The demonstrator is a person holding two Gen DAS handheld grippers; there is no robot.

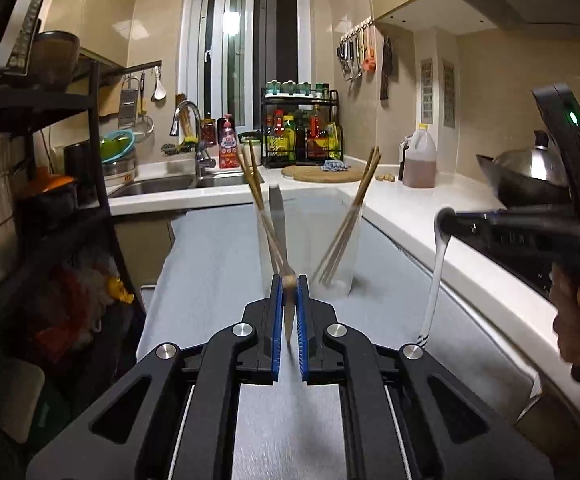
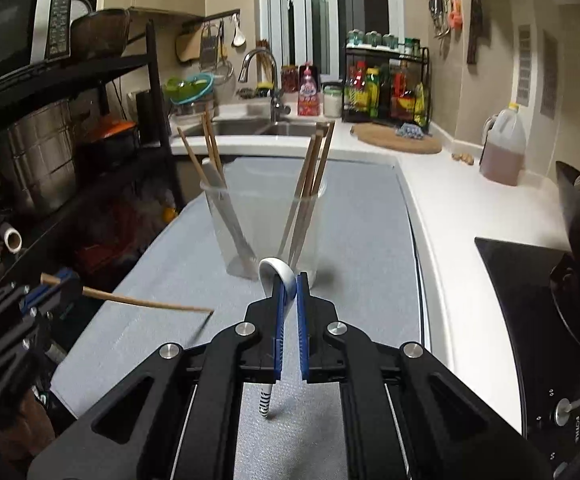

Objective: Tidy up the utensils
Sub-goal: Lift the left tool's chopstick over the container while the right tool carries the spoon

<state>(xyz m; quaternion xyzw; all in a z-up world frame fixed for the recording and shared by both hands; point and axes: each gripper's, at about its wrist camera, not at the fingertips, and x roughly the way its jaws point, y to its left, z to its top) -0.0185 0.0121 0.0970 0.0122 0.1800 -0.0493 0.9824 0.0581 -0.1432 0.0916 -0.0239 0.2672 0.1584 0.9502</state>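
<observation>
My left gripper [image 1: 289,282] is shut on a wooden chopstick [image 1: 288,312], seen end-on; from the right wrist view the chopstick [image 2: 146,303] sticks out sideways above the grey mat. My right gripper [image 2: 289,282] is shut on a white ceramic spoon [image 2: 280,276] with a striped handle that hangs down; it also shows in the left wrist view [image 1: 437,264]. Two clear plastic cups stand side by side on the mat: the left cup [image 2: 226,228] holds chopsticks and a knife, the right cup [image 2: 307,228] holds several chopsticks. Both grippers are just short of the cups.
The grey mat [image 2: 361,248] lies beside a white counter [image 2: 449,208] with a cutting board [image 2: 397,140], an oil jug [image 2: 503,148] and a black stove [image 2: 529,300] with a wok. A sink [image 2: 258,126] is behind. A black shelf rack [image 2: 90,120] stands left.
</observation>
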